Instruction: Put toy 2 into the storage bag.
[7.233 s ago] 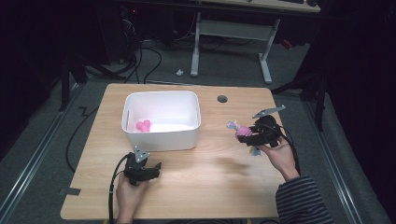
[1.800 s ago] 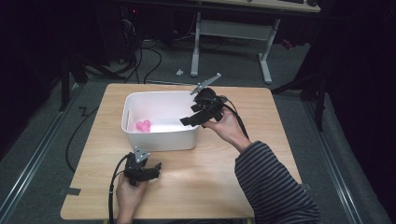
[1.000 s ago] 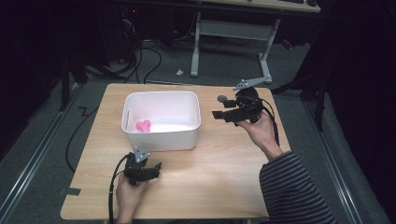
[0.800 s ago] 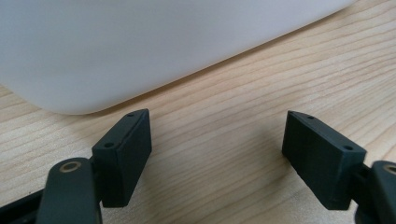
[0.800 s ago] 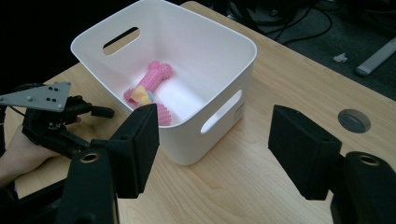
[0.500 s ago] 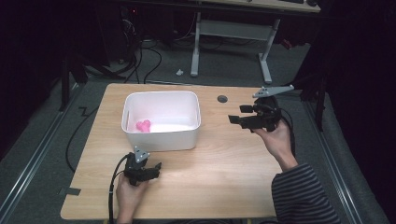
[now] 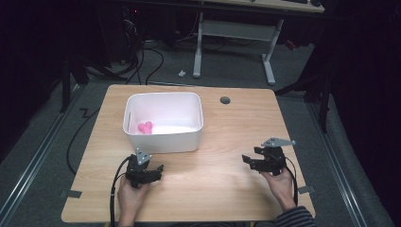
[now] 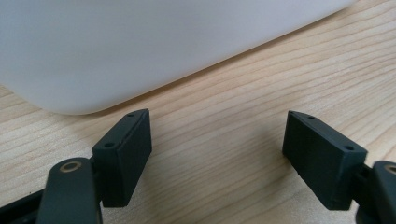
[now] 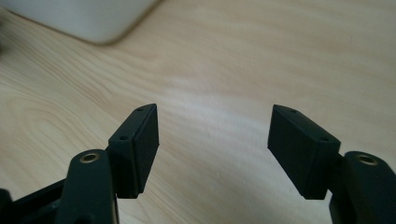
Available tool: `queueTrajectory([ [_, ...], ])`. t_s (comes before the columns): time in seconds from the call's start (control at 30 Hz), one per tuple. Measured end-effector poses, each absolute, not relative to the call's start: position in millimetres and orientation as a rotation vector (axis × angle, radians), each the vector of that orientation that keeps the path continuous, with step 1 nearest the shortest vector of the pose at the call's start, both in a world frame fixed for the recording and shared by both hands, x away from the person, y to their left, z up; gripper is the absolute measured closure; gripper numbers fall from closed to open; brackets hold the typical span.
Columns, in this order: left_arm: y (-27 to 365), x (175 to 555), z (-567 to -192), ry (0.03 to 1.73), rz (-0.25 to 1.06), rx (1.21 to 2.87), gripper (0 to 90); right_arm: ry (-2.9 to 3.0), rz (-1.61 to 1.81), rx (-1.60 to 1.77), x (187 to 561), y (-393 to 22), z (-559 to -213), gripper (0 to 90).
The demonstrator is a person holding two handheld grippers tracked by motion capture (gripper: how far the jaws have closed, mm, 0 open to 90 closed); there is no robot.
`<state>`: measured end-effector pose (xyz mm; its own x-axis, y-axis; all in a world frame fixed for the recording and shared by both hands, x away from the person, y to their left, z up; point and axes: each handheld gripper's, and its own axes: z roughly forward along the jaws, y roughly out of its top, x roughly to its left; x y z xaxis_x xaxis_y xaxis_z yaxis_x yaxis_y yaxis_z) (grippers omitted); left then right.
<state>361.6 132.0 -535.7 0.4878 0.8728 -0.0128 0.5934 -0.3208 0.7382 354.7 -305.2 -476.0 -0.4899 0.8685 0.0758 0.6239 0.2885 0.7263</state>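
Two grippers: left gripper (image 7: 158,169) and right gripper (image 7: 247,159) both gape wide, holding nothing.
Pink object (image 7: 144,127): lies inside white bin (image 7: 163,142).
Advice: probably rest both low, jaws apart, clear of the bin.

- The white tub (image 7: 163,122) is the one tall obstacle on the table (image 7: 236,123), standing left of centre toward the far edge.
- The left gripper (image 7: 152,171) sits just before the tub's near wall (image 8: 154,46), jaws spread; forward passage there is blocked.
- Right of the tub, bare wood runs to the table's right edge.
- The right gripper (image 7: 250,161), well right of the tub, jaws apart, has open wood ahead (image 9: 261,60).
- The tub is open-topped, with a small pink thing (image 7: 145,127) at its left end.
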Motion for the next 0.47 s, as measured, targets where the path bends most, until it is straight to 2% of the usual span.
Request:
queueTrajectory([
  [0.17,132,362,-536,1.204,0.516,2.040,24.1,2.179,0.847,1.400,349,-304,-520,33.6],
  [0.47,132,361,-536,1.204,0.517,2.041,24.0,2.142,0.893,1.373,345,-304,-531,27.7],
])
